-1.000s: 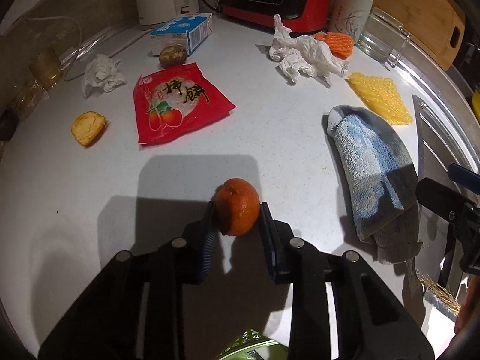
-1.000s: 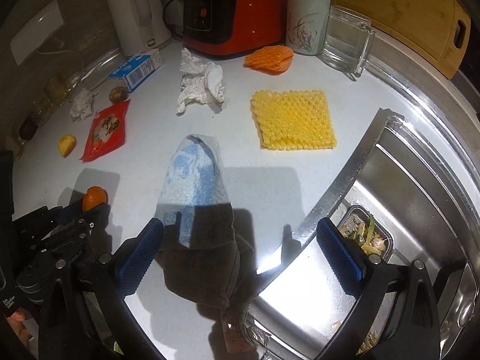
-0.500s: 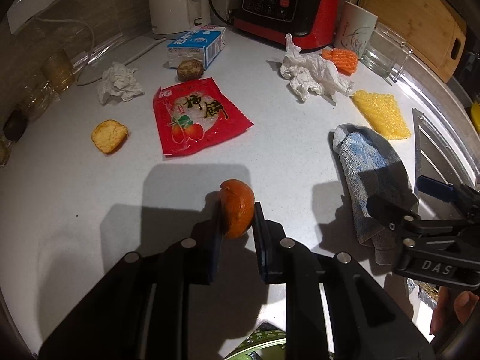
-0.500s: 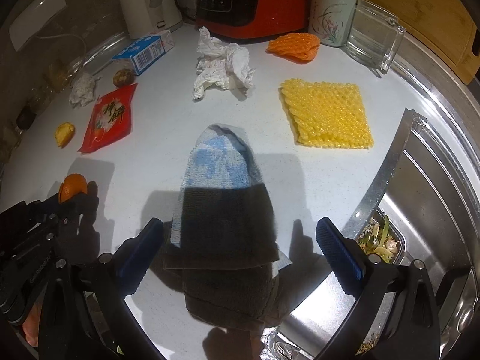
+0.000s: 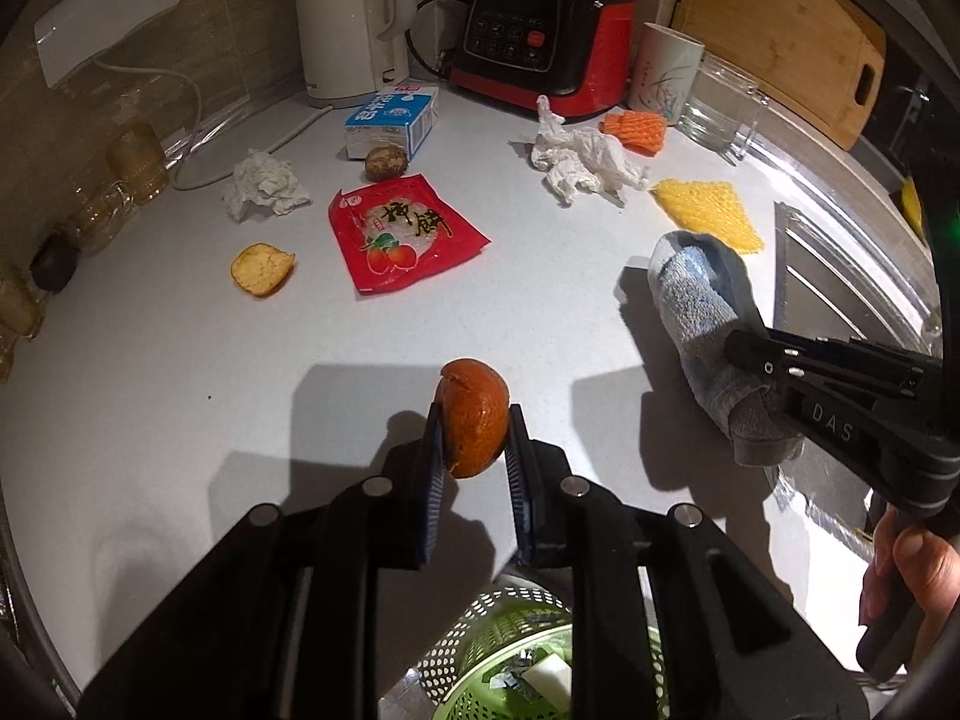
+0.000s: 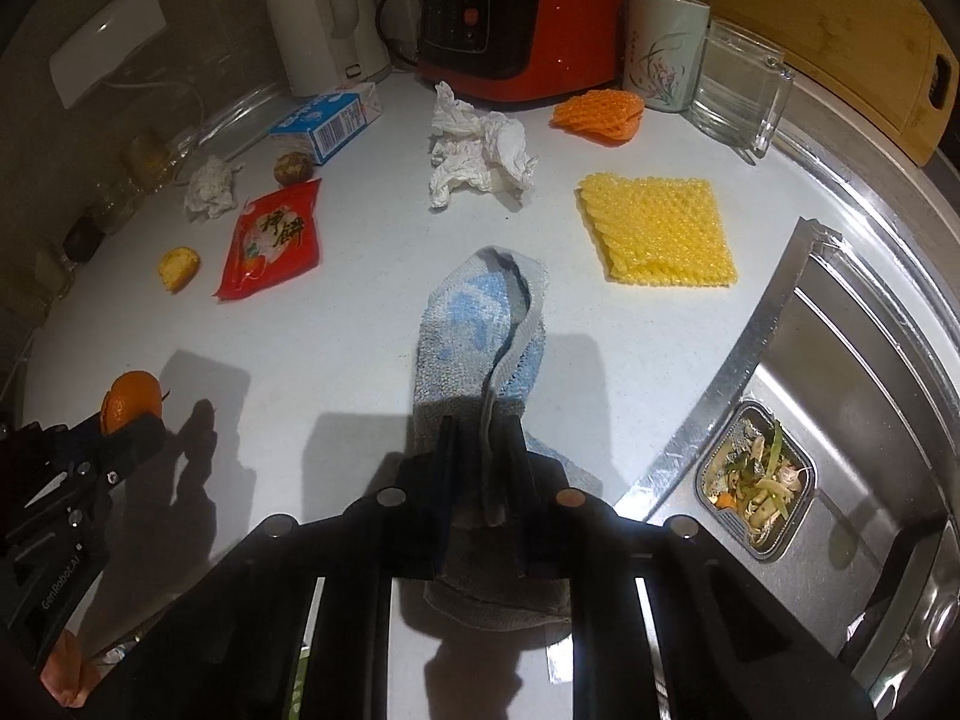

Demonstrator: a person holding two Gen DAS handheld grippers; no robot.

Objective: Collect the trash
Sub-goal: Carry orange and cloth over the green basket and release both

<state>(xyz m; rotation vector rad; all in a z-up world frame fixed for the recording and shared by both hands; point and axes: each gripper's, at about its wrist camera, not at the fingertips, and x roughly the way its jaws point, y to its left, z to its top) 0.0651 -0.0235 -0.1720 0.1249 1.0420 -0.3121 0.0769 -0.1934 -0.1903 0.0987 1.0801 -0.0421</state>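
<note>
The left gripper squeezes an orange peel and holds it up off the white counter. Right under it, past the counter edge, the green basket waits for the trash. The peel is round and only pinched at its sides, so it can slip out and roll on the counter or fall to the floor if the hand tips or lets go too soon

The right gripper has just been closing, and now its jaws pinch a fold of the blue and grey towel. The towel looks like a cloth, not trash, so it may end up in the basket by mistake. If it gets dragged, it can also sweep other things along

The two grippers are near each other, so they may bump

A bit further away lie the red snack bag and a yellow peel piece. Behind them are a crumpled tissue, a bigger tissue, a milk box and a yellow net. At the very back stands a glass jug, and a wide swing there may knock it over
</note>
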